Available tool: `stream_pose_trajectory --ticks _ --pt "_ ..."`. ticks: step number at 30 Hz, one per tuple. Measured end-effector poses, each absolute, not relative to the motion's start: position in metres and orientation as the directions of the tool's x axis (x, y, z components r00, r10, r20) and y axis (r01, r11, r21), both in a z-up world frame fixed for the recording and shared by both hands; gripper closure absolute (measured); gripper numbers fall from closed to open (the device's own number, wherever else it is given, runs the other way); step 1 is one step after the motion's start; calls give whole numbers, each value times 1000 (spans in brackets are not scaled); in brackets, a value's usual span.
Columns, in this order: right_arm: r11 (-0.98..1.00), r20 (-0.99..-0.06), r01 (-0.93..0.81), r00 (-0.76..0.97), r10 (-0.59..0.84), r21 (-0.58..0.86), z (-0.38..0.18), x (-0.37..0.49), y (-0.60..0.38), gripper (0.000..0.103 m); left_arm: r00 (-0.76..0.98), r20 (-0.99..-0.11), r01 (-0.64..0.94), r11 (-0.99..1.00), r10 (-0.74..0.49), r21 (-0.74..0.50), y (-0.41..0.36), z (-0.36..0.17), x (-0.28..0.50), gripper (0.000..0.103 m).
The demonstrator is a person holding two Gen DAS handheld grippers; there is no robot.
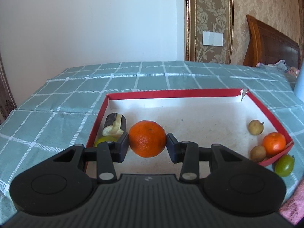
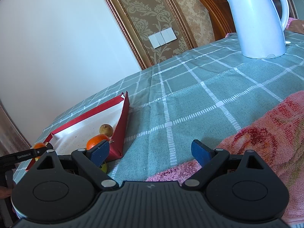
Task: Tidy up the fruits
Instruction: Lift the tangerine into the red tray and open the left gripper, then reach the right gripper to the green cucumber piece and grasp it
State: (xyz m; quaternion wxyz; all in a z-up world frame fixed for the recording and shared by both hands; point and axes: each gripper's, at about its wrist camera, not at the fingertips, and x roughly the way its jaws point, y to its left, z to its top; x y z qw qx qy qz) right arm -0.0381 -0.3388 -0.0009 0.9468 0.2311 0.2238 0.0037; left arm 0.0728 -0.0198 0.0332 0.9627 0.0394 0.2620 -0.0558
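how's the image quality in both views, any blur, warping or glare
Left wrist view: sharp on the orange held in the left gripper, soft daylight, only faint shadows in the red box. Fisheye bends the tablecloth grid and darkens the corners. Right wrist view: tilted, similar bending, kettle bright but not blown out, no motion blur.

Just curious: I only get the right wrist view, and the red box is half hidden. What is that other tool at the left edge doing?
Observer: The left gripper has its jaws shut on a big orange, seemingly over the box.
Visitor: Is there anything in the box's left corner?
Observer: Yes, a dark fruit, partly peeled and perhaps a banana, lies along the left wall.
Visitor: Any more fruit near the small orange?
Observer: A second brown fruit sits against the small orange in the near right corner.
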Motion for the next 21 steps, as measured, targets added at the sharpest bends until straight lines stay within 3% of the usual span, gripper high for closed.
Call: stream_pose_trajectory --ticks 15,21 --pt "893 -423 96 899 111 440 -1 -38 -340 10 838 -542 98 995 -64 36 -18 26 86 63" --pt "893 -423 96 899 111 440 -1 -38 -340 10 850 -519 129 991 -93 34 -22 30 76 32"
